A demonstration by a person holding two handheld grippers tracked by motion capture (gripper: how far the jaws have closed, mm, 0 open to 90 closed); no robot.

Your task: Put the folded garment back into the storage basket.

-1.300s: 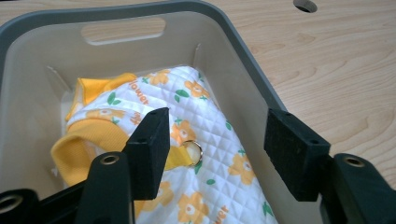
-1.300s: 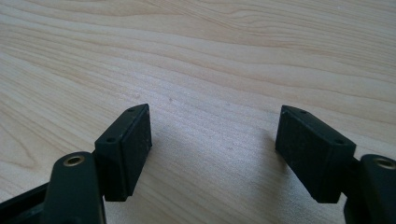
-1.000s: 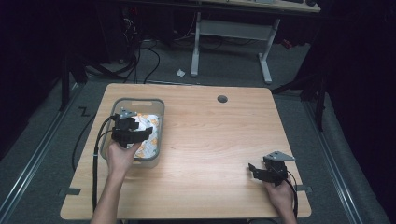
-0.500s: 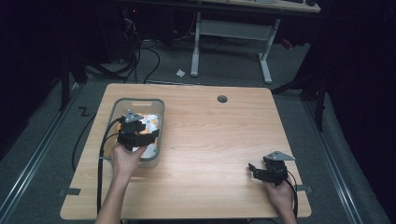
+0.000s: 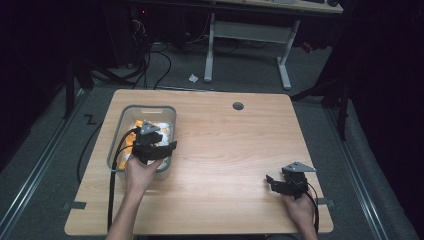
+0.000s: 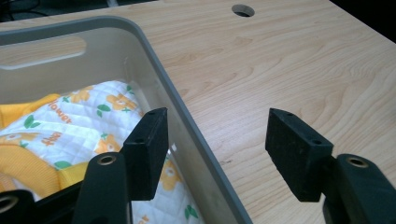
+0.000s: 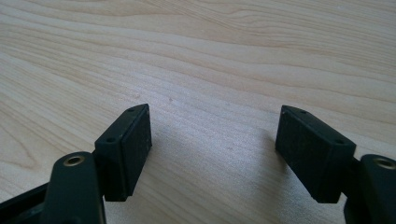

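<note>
Table [image 5: 225, 150]: I see a light wooden tabletop with a round cable hole [image 5: 238, 106] near its far edge; a dark floor with cables lies beyond it.
Bin [image 5: 118, 141]: a grey plastic bin with rounded corners sits on the left part of the table. From the left gripper view, its far wall has a slot handle [image 6: 42, 51].
Cloth [image 5: 162, 129]: inside the bin lies quilted white fabric printed with orange flowers and green leaves, with plain yellow-orange fabric beside it. The left gripper view shows it filling the bin floor [image 6: 65, 135].
Left gripper [image 5: 153, 148]: my left hand [image 5: 141, 172] holds it over the bin's near right corner. Its jaws are spread wide and grip nothing. In its own view [image 6: 219, 144] one jaw hangs inside the bin above the cloth, the other outside above the bare wood, with the bin's right wall [image 6: 187, 135] between them.
Right gripper [image 5: 278, 184]: my right hand [image 5: 300, 207] holds it low over the near right part of the table, well apart from the bin. Its jaws are also spread and empty; in its own view [image 7: 212, 149] there is bare wood grain between them.
</note>
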